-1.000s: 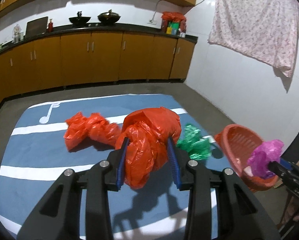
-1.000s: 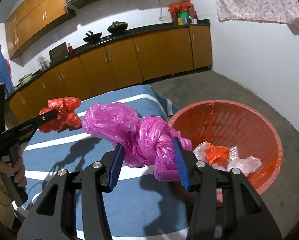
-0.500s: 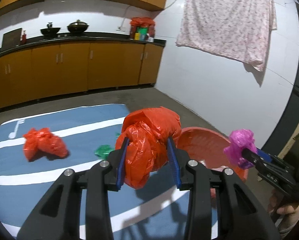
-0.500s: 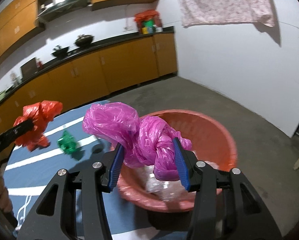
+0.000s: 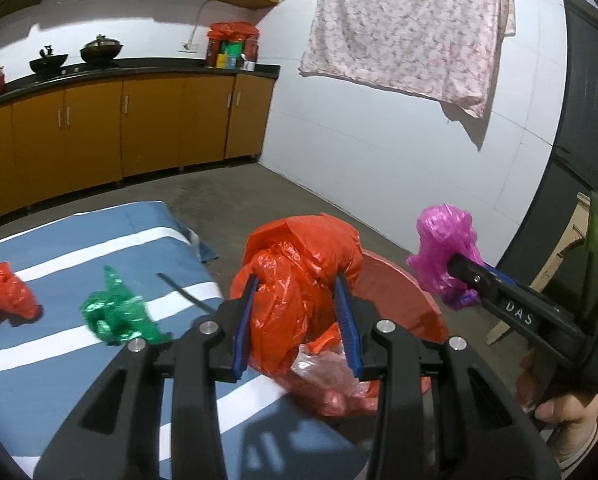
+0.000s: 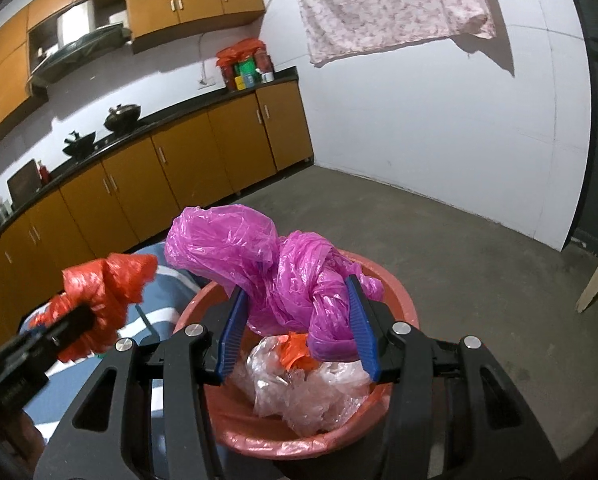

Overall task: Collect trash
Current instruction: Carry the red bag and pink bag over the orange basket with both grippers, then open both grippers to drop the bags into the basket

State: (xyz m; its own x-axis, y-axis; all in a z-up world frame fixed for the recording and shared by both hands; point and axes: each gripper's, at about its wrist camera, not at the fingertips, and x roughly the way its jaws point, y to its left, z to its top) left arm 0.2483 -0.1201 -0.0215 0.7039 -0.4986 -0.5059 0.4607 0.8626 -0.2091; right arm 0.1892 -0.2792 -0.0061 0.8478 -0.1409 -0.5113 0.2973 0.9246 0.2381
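Left gripper (image 5: 295, 322) angled downward, jaws clamped on crumpled orange bag (image 5: 299, 280), held at the near rim of red basket (image 5: 403, 292). Right gripper (image 6: 297, 330) likewise angled down, jaws gripping pink bag (image 6: 267, 272) directly above basket contents. Beyond, left of left jaws: green bag (image 5: 117, 316) on blue mat (image 5: 59, 360).

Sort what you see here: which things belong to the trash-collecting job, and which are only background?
Job: red bag in left gripper; pink bag in right gripper; basin; green bag; small red bag.
Background: cabinets; hanging cloth; woks.
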